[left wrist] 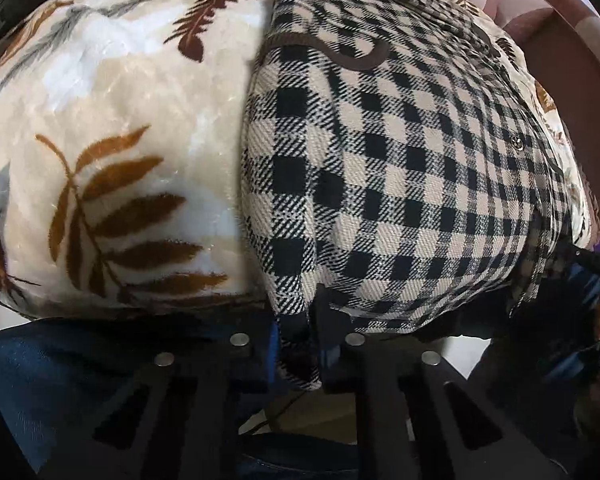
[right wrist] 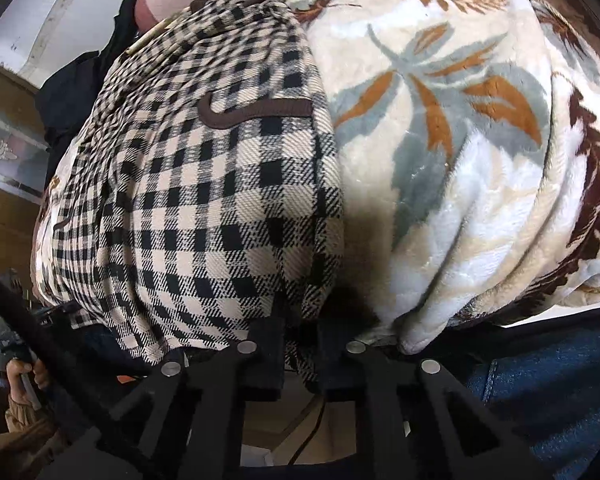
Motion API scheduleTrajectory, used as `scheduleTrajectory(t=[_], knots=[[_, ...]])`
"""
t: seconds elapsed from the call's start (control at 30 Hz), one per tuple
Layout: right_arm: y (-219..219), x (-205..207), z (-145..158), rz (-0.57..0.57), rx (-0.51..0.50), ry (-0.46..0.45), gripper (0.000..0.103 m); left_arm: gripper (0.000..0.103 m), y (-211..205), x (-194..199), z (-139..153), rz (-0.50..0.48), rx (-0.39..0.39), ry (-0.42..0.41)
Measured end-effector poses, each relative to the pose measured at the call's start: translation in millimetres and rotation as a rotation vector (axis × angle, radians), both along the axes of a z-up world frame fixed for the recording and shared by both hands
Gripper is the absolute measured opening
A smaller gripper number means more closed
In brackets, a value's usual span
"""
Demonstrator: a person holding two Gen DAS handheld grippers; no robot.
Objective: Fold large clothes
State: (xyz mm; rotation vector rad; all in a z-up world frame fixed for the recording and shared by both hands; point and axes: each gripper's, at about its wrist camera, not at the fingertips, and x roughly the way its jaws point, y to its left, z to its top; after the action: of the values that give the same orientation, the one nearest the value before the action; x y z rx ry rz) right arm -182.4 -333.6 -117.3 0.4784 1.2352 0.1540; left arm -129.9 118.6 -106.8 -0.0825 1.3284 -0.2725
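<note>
The checked jacket fills the right of the left wrist view, spread on a leaf-print blanket. Left gripper and right gripper each pinch its near hem. No legible writing.

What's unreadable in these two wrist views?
- Left wrist: black-and-beige checked garment runs past the top edge; its full shape is unknown.
- Left wrist: left gripper pads buried in the pinched hem.
- Right wrist: right gripper pinches the hem; fabric covers the contact.
- Both views: the surface beneath the cream leaf-print plush blanket is covered.
</note>
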Motion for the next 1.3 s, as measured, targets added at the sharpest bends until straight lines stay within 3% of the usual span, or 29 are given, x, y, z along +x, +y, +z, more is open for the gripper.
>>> scheduleTrajectory(t=[0.13, 0.63, 1.0, 1.3], knots=[[4, 1, 10, 0.014, -0.003, -0.019, 0.01, 0.007, 0, -6, 8, 0.014, -0.017, -0.025], [15, 7, 65, 0.064, 0.033, -0.162, 0.008, 0.006, -2, -13, 63, 0.003, -0.175, -0.098], [4, 32, 97, 0.029, 0.062, -0.284, 0.008, 0.006, 11, 17, 105, 0.039, -0.239, -0.194], [-10, 63, 115, -0.039, 0.086, -0.354, 0.008, 0.006, 22, 48, 116, 0.085, -0.291, -0.221]])
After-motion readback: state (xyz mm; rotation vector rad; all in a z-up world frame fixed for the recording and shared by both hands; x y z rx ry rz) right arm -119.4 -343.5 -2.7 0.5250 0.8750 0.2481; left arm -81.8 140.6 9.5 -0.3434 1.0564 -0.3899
